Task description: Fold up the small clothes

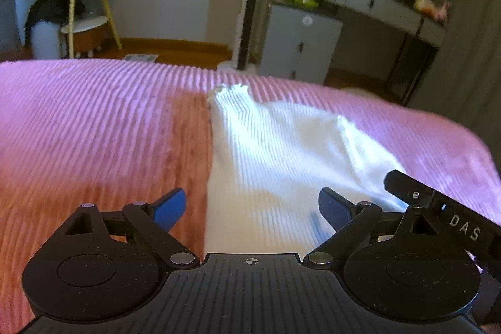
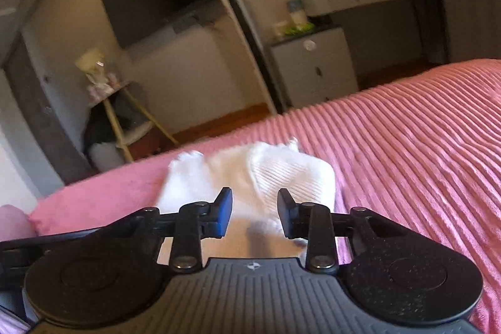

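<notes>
white top [image 1: 281, 152] lies on the pink bed cover [image 1: 94, 121], just ahead of my left claw [image 1: 252, 208] and spreading off to its right. from the right claw [image 2: 255, 213] it sits straight ahead and under the tips. it looks partly folded: one straight edge on the left, a ribbed flap laid over the middle, so i judge at least one fold is in. the far end is bunched and not squared, so more folding and a smoothing pass are likely left.

left claw is released, jaws wide, nothing between the pads. right claw is part-way open, pads not pressing on cloth as far as i see, nothing grasped.

right claw's arm pokes in at the left claw's lower right, close by, so they could bump. stool, cabinet and desk with mirror stand well beyond the bed, not in the way.
</notes>
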The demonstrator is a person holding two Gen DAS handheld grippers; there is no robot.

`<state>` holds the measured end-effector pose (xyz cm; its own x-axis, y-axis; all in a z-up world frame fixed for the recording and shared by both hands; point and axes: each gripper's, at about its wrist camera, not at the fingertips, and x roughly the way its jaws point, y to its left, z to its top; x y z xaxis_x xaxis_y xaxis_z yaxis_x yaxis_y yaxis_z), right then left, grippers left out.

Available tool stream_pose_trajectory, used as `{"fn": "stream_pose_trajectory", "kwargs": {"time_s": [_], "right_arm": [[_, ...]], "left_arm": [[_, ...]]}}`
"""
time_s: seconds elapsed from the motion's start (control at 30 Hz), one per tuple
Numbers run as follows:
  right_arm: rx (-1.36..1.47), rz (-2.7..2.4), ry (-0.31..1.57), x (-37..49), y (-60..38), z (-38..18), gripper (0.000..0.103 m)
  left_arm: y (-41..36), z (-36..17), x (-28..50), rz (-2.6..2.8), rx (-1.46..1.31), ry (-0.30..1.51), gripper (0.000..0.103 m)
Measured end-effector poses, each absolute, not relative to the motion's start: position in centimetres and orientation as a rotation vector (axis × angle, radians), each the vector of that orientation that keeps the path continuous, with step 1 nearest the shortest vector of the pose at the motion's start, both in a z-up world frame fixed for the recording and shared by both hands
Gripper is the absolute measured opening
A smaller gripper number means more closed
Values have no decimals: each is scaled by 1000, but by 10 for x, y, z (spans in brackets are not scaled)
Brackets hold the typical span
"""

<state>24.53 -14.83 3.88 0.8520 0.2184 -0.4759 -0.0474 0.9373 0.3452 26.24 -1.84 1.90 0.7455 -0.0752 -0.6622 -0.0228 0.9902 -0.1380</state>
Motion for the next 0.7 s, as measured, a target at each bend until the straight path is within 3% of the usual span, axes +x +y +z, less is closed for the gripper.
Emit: {"fn": "stream_pose_trajectory", "kwargs": {"time_s": [0.17, 0.5, 0.7], "right_arm": [[282, 120, 530, 245, -139, 20, 31], [251, 92, 510, 257, -145, -26, 31], [191, 82, 493, 253, -134, -29, 32]], "left_arm": [[-28, -14, 273, -42, -84, 777, 97], [-37, -38, 261, -55, 42, 670, 102], [-17, -38, 272, -68, -126, 753, 103]]}}
